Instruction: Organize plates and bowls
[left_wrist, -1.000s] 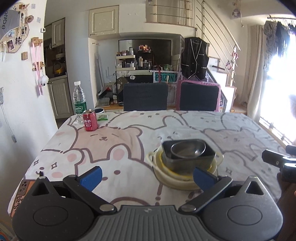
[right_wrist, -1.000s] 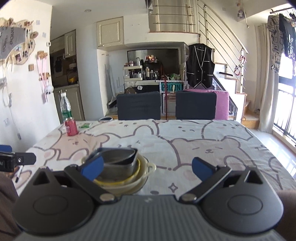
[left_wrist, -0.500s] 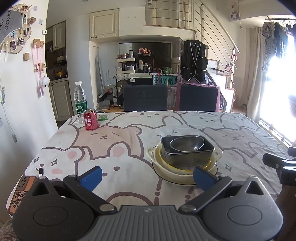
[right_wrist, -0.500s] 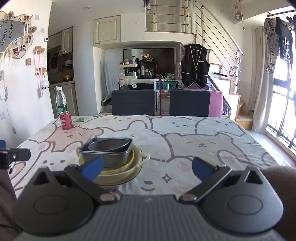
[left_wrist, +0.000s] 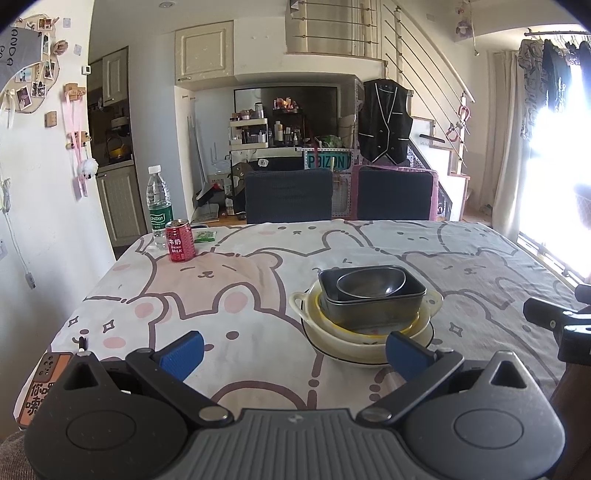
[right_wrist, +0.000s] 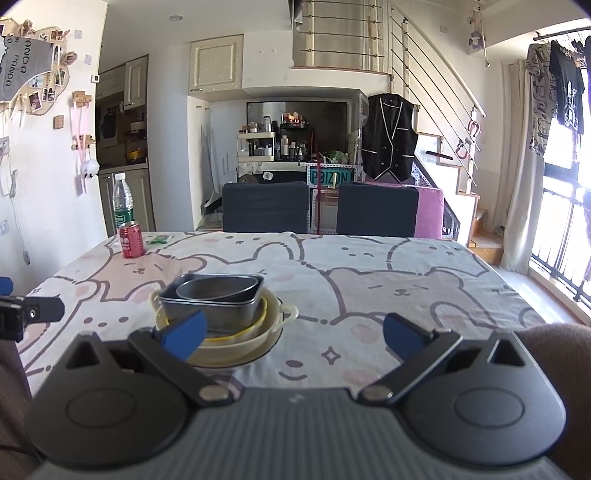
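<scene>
Step in hand: the crockery looks already nested in one stack, so I judge the task near its end, or at a pause before the next pick.
Stack: a round metal bowl (left_wrist: 371, 282) lies inside a dark rectangular pan (left_wrist: 371, 301), which sits in a yellow bowl (left_wrist: 334, 321), inside a cream two-handled dish (left_wrist: 432, 301), on a white plate (left_wrist: 332, 350) with a dark rim.
Place of the stack: on the table (left_wrist: 240, 295), in the middle, toward the near side; in the right wrist view it is left of centre.
How to do it well: if one more piece must be moved, take it by the rim or by a handle of the cream dish and lift straight up, because the metal bowl rests a little tilted and could slide.
Left gripper (left_wrist: 293, 352): fingers spread wide, holding nothing and touching nothing; the stack is just beyond its right finger.
Right gripper (right_wrist: 293, 330): fingers wide apart too, empty; its left finger hides part of the stack, and I cannot tell whether they touch.
Far left corner: a red can (left_wrist: 180, 240) and a water bottle (left_wrist: 159, 206), well apart from the stack.
</scene>
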